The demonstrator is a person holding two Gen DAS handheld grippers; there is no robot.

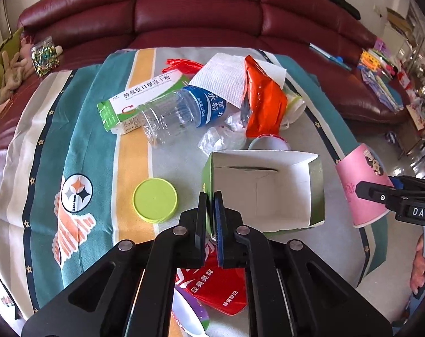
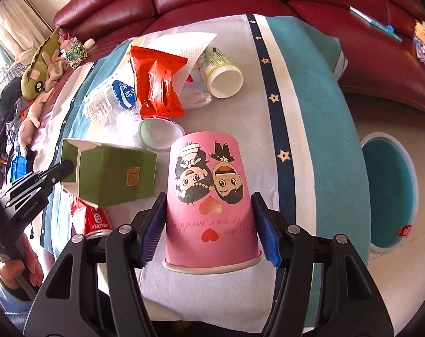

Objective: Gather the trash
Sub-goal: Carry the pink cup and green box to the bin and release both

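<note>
My left gripper [image 1: 211,210] is shut on the left wall of an open green carton [image 1: 264,191], held above the cloth; the carton also shows in the right wrist view [image 2: 114,177]. My right gripper [image 2: 209,224] is shut on an upside-down pink paper cup [image 2: 209,196], also seen in the left wrist view [image 1: 362,185]. Other trash lies on the cloth: a clear water bottle [image 1: 173,115], an orange wrapper [image 1: 264,104], a medicine box [image 1: 139,98], a green lid [image 1: 155,203] and a red packet [image 1: 218,286].
A teal bin [image 2: 392,191] stands on the floor to the right of the table. A white jar [image 2: 223,77] and a paper towel [image 1: 226,78] lie at the far side. A red sofa [image 1: 198,8] is behind the table, with plush toys [image 2: 38,78] on it.
</note>
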